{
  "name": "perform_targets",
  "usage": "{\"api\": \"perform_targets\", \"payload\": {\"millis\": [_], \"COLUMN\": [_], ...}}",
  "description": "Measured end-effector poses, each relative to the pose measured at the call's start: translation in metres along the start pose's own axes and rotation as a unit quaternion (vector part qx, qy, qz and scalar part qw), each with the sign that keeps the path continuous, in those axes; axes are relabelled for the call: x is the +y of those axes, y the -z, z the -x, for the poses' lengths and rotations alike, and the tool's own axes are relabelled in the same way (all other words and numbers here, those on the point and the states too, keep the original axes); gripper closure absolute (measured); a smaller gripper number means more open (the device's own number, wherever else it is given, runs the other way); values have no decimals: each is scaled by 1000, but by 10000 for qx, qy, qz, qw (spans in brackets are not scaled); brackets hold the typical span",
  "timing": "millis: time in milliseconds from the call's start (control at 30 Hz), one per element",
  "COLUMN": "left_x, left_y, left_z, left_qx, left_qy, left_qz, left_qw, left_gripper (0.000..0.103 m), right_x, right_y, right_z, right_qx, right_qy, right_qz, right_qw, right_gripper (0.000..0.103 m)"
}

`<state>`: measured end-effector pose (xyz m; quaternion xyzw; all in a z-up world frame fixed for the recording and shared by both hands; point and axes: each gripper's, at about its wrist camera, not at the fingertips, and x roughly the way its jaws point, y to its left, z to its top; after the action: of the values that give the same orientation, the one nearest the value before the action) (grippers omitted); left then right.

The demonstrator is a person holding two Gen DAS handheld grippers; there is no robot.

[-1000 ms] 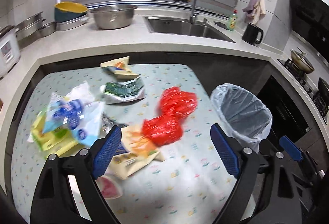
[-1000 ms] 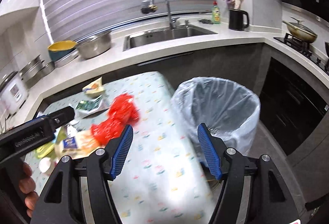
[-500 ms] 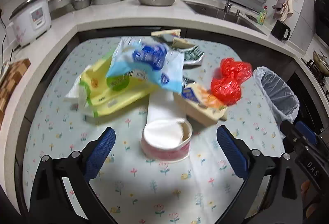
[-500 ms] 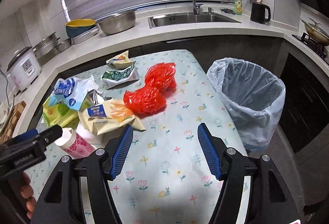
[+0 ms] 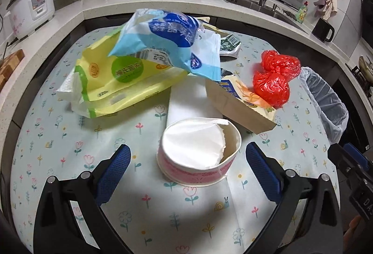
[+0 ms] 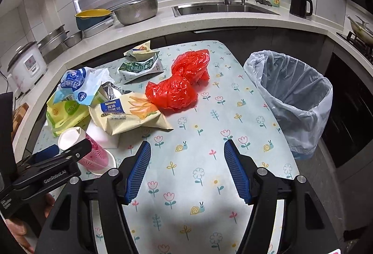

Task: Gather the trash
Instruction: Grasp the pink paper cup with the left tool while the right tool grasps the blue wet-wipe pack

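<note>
Since a second ago, left gripper (image 5: 186, 166) has dropped from above the red bag to just short of the pink paper cup (image 5: 198, 156), its jaws spread wide and empty; the wrappers, once small and far, now loom large. Right gripper (image 6: 187, 170) has swung from the bin toward the table's bare part, jaws apart at the same width, nothing between them.

Landmark: pink paper cup.
- Cup: lies on its side on the flowered tablecloth (image 5: 70, 149), long axis running toward the left gripper, white torn mouth facing that camera, rim tilted up. A gap shows between it and each blue pad.
- White flat sheet (image 5: 186, 100): under and behind the cup.
- Yellow-green tissue pack (image 5: 121, 81): behind the cup to the left, long axis slanting up to the right.
- Blue-white bag (image 5: 167, 44): lying over the tissue pack.
- Tan bread wrapper (image 5: 237, 109): behind the cup to the right.
- Red plastic bag (image 5: 275, 79): touching the wrapper's far end.
- Lined trash bin (image 5: 326, 104): beyond the table edge, well apart from the cup.

View differences: the right wrist view alone shows the cup's pink flowered wall, the bin's empty inside, the green wrapper (image 6: 139, 67) whole, and the left gripper's finger across the cup. The left wrist view alone looks into the cup's mouth.
</note>
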<state>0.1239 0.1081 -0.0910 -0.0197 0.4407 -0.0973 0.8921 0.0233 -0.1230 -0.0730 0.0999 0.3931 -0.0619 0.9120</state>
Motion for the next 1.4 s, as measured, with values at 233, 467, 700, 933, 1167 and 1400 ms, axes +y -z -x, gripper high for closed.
{"api": "perform_targets", "payload": {"millis": [233,467,700,933,1167,1400], "left_x": [-4,1,21,47,68,88], "left_y": [-2,-1,-4,-18,-29,-45], "left_z": [-11,-8,27,48,52,54], "left_qx": [30,123,-116,-296,-350,-469], "left_qy": [-32,14,-69,-346,-455,-515], "left_qz": [-67,-78,148,396,614,771], "left_qw": [10000,9999,9998,9982,9965,9946], "left_gripper": [17,40,40,40,40,40], "right_x": [3,12,34,74,121,148], "right_y": [0,-2,-15,-42,-61,-66], "right_z": [-7,-8,-6,-11,-36,-74], "right_qx": [73,79,-6,-103,-6,262], "right_qy": [-9,-44,-249,-800,-1221,-1308], "right_qz": [-14,78,231,367,635,767], "right_qw": [10000,9999,9994,9961,9905,9881], "right_gripper": [40,40,40,40,40,40]}}
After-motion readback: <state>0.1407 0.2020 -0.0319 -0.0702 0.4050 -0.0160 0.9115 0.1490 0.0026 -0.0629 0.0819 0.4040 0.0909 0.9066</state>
